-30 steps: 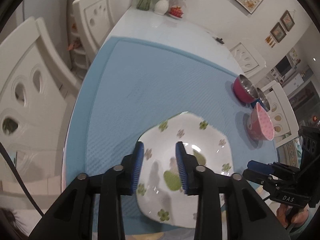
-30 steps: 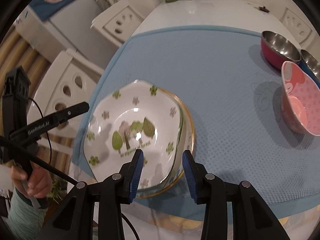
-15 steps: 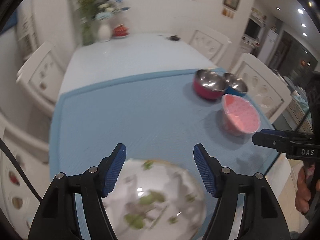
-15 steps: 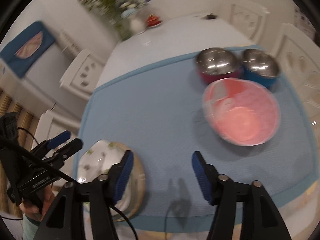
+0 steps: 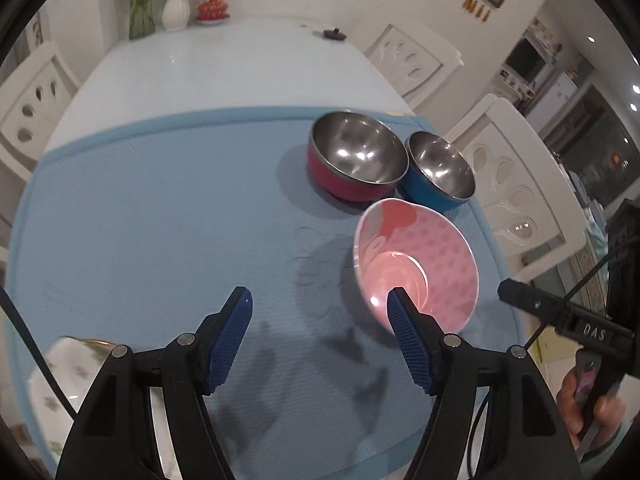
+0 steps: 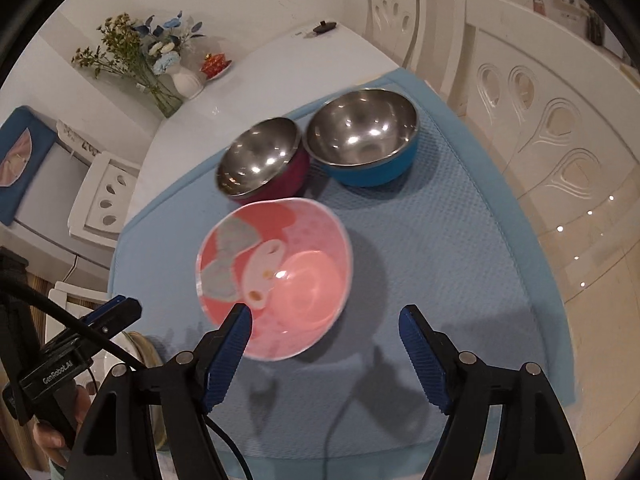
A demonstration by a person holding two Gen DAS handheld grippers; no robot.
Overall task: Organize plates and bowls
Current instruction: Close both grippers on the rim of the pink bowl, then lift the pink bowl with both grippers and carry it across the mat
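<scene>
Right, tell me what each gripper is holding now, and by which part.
Nothing is held. The left gripper and the right gripper are both open over the blue mat, with the pink bowl sitting free ahead of them.

White letters "DAS" stand on the black body of the right hand-held gripper (image 5: pixel 592 330), seen at the edge of the left wrist view. The left hand-held gripper (image 6: pixel 60 372) carries a white "GenRobot.AI" label on its black side (small, but legible).
</scene>
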